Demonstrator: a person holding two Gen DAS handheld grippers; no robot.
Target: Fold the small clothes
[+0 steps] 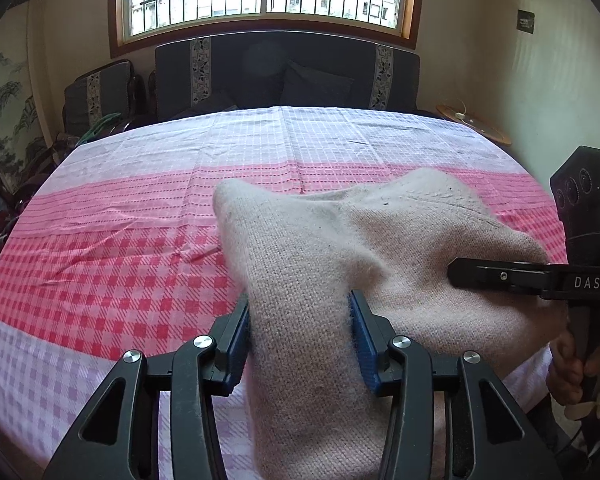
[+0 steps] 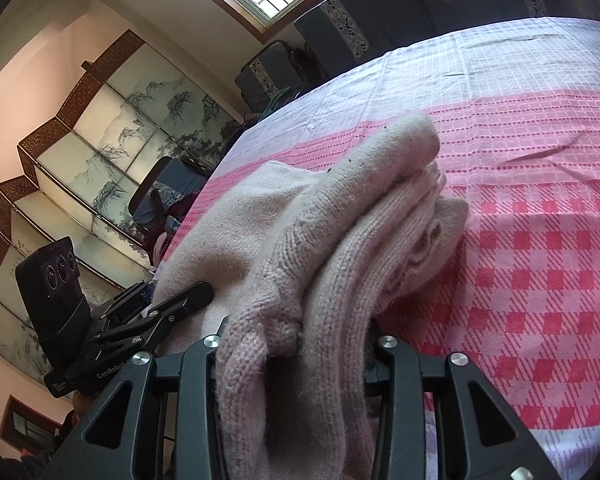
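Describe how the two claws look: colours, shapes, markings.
Left claw: matte black linkage arms with triangular cutouts, silver pivot bolts, blue pads. Right claw: the same black frame and silver bolts; its side reads "DAS". Each carries a black camera block with round lenses.

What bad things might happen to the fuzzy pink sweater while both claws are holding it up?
1. The left gripper pinches only one bunched strip of the sweater, so that strip might slide out.
2. The right gripper holds several thick folds at once; one layer could slip free and drop crooked onto the checked cloth.
3. Pulling the two grippers apart may stretch the loose knit.
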